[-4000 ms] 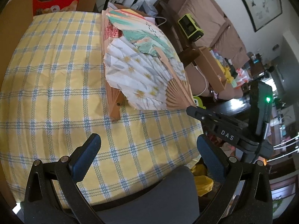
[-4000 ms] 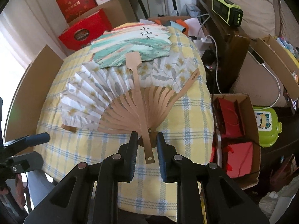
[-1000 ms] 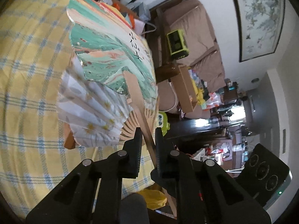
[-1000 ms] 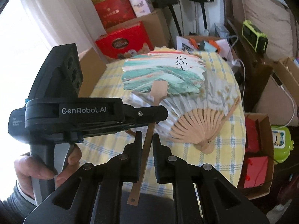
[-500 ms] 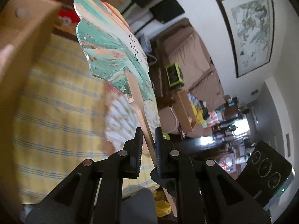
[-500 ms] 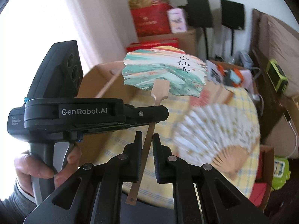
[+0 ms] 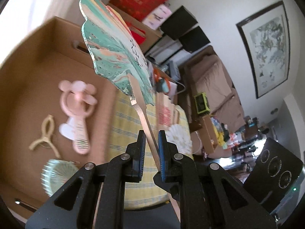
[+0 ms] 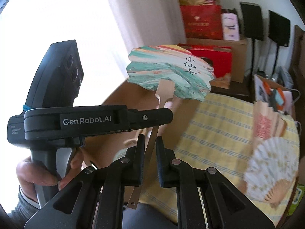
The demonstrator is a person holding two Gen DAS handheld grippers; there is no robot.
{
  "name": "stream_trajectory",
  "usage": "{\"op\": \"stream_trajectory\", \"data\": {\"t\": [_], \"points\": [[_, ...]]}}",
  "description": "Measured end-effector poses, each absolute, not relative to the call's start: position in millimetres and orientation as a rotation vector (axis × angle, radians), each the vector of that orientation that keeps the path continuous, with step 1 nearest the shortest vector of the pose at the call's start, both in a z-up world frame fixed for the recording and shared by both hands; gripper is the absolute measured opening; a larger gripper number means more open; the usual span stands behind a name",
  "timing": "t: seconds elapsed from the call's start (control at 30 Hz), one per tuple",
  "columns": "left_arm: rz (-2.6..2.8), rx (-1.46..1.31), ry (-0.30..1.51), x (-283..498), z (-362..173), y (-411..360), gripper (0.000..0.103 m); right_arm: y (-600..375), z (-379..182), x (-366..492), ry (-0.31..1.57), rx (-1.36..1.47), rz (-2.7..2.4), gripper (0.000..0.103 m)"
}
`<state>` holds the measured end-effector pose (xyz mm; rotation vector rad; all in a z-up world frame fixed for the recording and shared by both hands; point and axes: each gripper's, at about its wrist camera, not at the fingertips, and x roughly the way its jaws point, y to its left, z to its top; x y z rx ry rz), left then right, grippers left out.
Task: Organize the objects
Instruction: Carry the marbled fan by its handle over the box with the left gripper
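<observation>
A flat green-and-orange paddle fan (image 7: 114, 55) with a wooden handle (image 7: 147, 127) is held up in the air. My left gripper (image 7: 150, 148) is shut on the handle. My right gripper (image 8: 148, 150) is also shut on the same handle (image 8: 150, 145), lower down; the fan's face (image 8: 167, 74) stands above it. The left gripper's body (image 8: 95, 122) crosses the right wrist view. The fan hangs over an open cardboard box (image 7: 38, 72) that holds a pink hand fan (image 7: 78, 110), a beige clip (image 7: 44, 135) and a pale green pleated fan (image 7: 57, 173).
A table with a yellow checked cloth (image 8: 219, 126) stands right of the box. On it lie a white folding fan (image 8: 272, 168) and a red-printed folded fan (image 8: 265, 122). Red gift boxes (image 8: 202, 22) and speakers (image 8: 251, 21) stand behind. A sofa (image 7: 213, 87) is further right.
Both grippers have carried the paddle fan off the table, to the left and over the cardboard box. The box's inside has come into the left wrist view.
</observation>
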<state>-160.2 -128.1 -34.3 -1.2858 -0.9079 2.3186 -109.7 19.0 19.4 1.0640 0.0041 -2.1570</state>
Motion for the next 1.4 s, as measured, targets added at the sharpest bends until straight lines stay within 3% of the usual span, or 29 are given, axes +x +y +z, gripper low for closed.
{"op": "stream_trajectory", "data": {"t": [0.4, 1.4], "points": [[2.318, -1.387, -0.894, -174, -57, -193, 0.012, -51, -3, -128, 0.012, 1.114, -2.086, 0.012], [2.242, -1.558, -0.765, -152, -95, -222, 0.011, -97, -50, -103, 0.059, 1.225, -2.007, 0.016]]}}
